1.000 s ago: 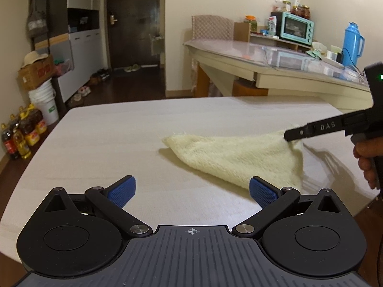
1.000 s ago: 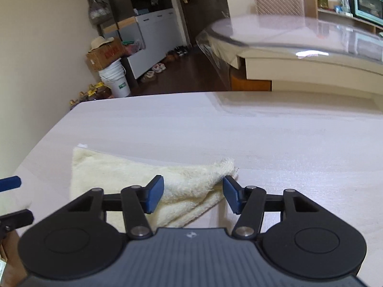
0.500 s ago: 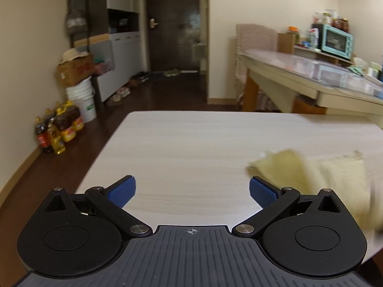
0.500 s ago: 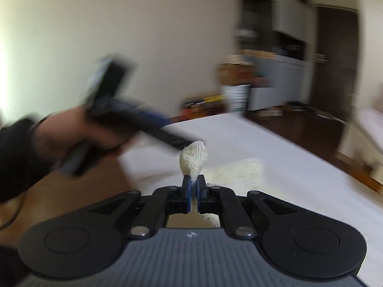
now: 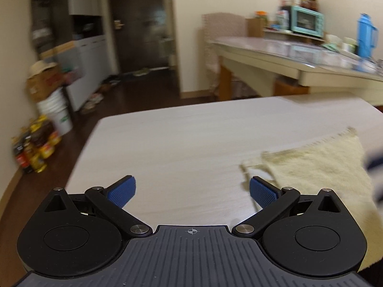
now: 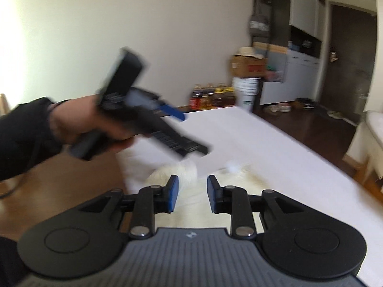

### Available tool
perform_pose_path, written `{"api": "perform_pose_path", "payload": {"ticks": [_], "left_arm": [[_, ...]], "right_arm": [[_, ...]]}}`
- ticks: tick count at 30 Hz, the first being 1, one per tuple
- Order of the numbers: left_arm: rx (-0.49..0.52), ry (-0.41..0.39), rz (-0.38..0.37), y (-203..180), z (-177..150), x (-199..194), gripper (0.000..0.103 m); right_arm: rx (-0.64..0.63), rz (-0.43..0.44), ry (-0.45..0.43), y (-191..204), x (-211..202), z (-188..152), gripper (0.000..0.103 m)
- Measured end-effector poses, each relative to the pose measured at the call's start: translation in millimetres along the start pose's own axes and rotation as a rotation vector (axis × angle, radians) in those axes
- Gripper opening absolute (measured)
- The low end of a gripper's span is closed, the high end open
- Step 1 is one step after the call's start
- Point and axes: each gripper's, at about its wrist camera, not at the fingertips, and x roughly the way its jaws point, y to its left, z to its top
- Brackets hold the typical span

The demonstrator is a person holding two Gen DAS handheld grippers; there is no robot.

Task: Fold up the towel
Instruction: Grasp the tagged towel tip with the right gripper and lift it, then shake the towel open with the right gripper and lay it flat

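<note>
The pale yellow towel (image 5: 318, 167) lies folded on the light wooden table (image 5: 179, 143), at the right of the left wrist view. My left gripper (image 5: 192, 190) is open above the table, its right finger pad (image 5: 262, 192) next to the towel's near left corner, nothing between the pads. In the right wrist view my right gripper (image 6: 192, 192) is open just above the towel (image 6: 184, 169), which looks white and blurred there. The left gripper (image 6: 182, 138), held in a hand, hovers over the towel's far side in that view.
A second table (image 5: 299, 59) with a teal oven (image 5: 307, 22) and a blue flask (image 5: 366, 35) stands behind. Oil bottles (image 5: 33, 148), a white bucket (image 5: 59, 117) and a cardboard box (image 5: 43, 83) sit on the floor at the left. A sleeve (image 6: 21, 141) is at the left.
My right gripper, shut on a towel corner half a second ago, has opened and let the towel drop. The left gripper stayed open and swung back slightly toward the towel.
</note>
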Motion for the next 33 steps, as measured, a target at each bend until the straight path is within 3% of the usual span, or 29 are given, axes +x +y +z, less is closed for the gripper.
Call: {"api": "perform_pose_path", "payload": {"ticks": [4, 8, 13, 21, 27, 33], "left_arm": [[0.031, -0.002, -0.064, -3.1, 0.3, 4.6, 0.103], [0.131, 0.010, -0.135, -17.3, -6.7, -1.5, 0.103], [0.277, 0.035, -0.261, -32.1, -26.1, -18.3, 0.103], [0.378, 0.106, -0.448, -8.0, -42.5, -52.5, 0.103], [0.382, 0.103, -0.357, 1.2, -39.0, -49.9, 0.103], [0.362, 0.078, -0.335, -2.7, -29.8, -35.1, 0.103]], "right_arm": [[-0.015, 0.032, 0.014, -21.5, 12.7, 13.6, 0.032], [-0.055, -0.034, 0.040, -29.9, 22.9, 22.3, 0.042], [-0.049, -0.074, 0.086, -42.3, 37.7, 22.2, 0.043], [-0.086, -0.056, 0.122, -41.7, 48.2, 18.8, 0.049], [-0.147, 0.007, 0.172, -43.1, 74.8, 28.1, 0.051], [-0.250, 0.064, 0.249, -36.0, 103.2, 31.1, 0.051]]}}
